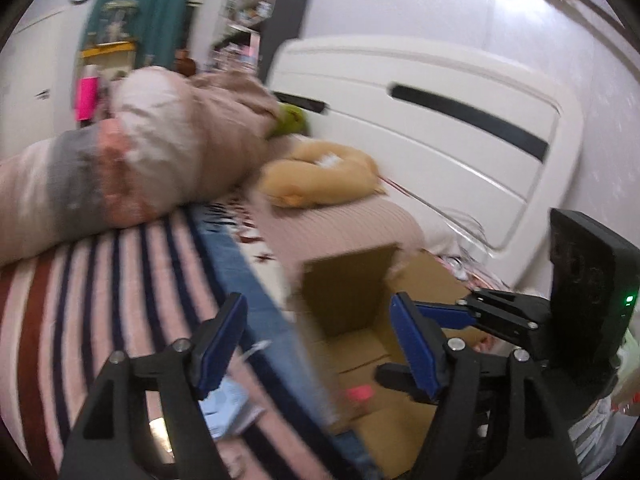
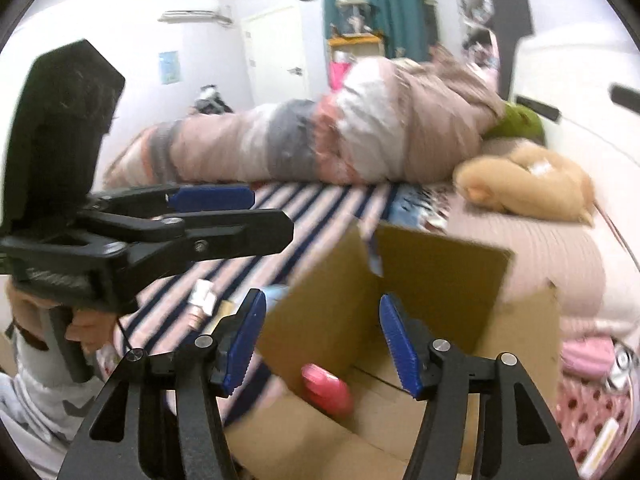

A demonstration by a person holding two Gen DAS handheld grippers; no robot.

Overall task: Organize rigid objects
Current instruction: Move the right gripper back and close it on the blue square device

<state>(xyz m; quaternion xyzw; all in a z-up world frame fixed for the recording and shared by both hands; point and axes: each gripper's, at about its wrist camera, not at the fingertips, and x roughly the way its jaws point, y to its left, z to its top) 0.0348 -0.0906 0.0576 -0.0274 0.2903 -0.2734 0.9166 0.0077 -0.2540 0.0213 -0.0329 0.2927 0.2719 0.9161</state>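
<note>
Both grippers, left (image 1: 320, 344) and right (image 2: 322, 344), fill the foreground with blue pads spread wide and nothing between them, poised over an open cardboard box (image 2: 440, 264) that sits on a striped bed (image 2: 320, 204). Inside the box lies a pink item (image 2: 326, 388), blurred, probably a light, stiff plastic piece best pinched across its narrow width. Smaller still, a small bottle (image 2: 202, 304) lies on the bedspread left of the box, likely light, hard and apt to roll, so grip its body squarely.
</note>
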